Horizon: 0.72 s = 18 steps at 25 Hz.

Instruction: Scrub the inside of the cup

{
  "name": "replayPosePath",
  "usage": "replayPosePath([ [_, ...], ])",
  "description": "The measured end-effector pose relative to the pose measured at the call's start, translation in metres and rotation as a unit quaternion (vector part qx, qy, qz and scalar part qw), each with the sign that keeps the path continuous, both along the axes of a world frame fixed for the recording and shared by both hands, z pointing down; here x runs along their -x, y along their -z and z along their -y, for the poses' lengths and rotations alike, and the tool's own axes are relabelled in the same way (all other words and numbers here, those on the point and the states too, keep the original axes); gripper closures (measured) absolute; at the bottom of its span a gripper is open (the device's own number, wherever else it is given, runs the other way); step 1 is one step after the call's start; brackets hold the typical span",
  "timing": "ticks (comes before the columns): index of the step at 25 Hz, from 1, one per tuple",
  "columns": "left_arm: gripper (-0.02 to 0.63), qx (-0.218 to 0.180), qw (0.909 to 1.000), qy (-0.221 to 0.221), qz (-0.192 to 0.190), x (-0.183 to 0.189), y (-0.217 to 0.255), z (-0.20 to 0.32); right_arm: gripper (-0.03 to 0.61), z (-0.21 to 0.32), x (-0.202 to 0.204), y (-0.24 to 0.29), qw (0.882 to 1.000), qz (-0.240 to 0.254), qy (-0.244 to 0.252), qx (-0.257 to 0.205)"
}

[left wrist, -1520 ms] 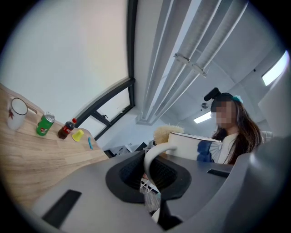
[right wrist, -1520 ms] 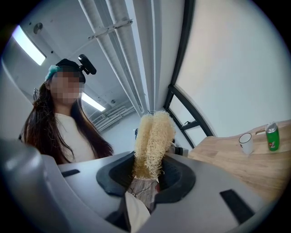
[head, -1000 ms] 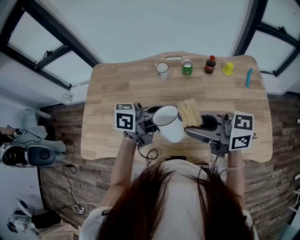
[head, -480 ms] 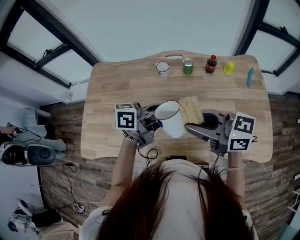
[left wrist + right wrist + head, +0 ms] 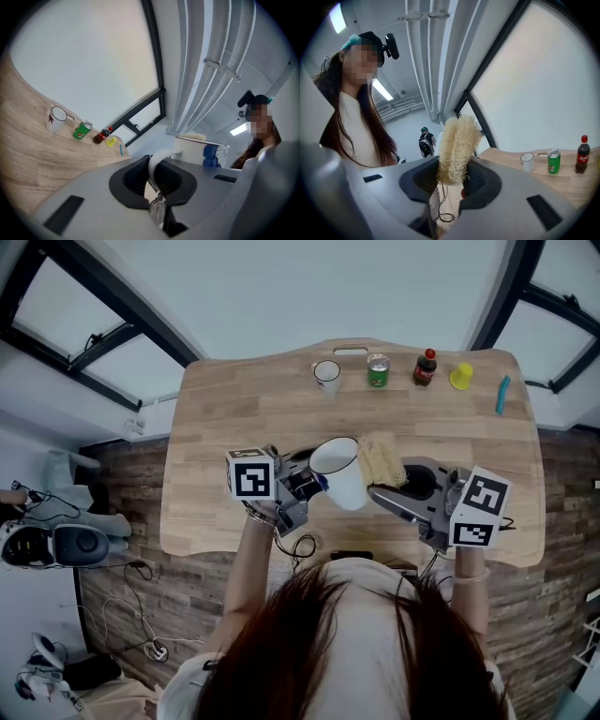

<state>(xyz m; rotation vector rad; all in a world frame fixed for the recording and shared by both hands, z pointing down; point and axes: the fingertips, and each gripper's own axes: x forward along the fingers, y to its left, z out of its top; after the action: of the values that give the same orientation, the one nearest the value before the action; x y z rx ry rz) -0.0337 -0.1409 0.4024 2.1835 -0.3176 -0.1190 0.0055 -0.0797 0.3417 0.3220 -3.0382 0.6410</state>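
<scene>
Cup (image 5: 338,479), white, handled: shifted slightly away from the person compared with a second ago, closer alongside the loofah scrubber (image 5: 380,459). Held clear above the desk (image 5: 225,418), with the left hand-held gripper (image 5: 157,180) clenched on its handle. Scrubber: clamped in the right hand-held gripper (image 5: 452,180), just beside the cup's rim, not yet inside. Step in hand: approach. Next move, by judgement: turn the mouth toward the scrubber and push the scrubber in.

No print can be read: the labels on the green can (image 5: 378,371) and the red-capped bottle (image 5: 427,367) at the table's far edge are too small.
</scene>
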Motion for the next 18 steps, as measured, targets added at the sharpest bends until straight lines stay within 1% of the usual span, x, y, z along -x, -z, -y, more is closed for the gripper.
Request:
replayPosePath([
  [4, 0.591, 0.000, 0.9996, 0.010, 0.026, 0.005, -0.006, 0.002, 0.452, 0.002, 0.002, -0.003, 1.000, -0.020, -0.011, -0.015],
  [7, 0.591, 0.004, 0.9988, 0.028, 0.041, 0.008, -0.011, 0.005, 0.453, 0.003, 0.003, -0.006, 0.999, -0.041, -0.023, -0.027],
  [13, 0.591, 0.011, 0.9957, 0.055, 0.074, 0.015, -0.021, 0.012, 0.451, 0.007, 0.003, -0.012, 0.996, -0.066, -0.045, -0.044],
  [18, 0.591, 0.013, 0.9930, 0.078, 0.087, 0.017, -0.021, 0.015, 0.453, 0.010, 0.004, -0.016, 0.992, -0.086, -0.066, -0.062],
])
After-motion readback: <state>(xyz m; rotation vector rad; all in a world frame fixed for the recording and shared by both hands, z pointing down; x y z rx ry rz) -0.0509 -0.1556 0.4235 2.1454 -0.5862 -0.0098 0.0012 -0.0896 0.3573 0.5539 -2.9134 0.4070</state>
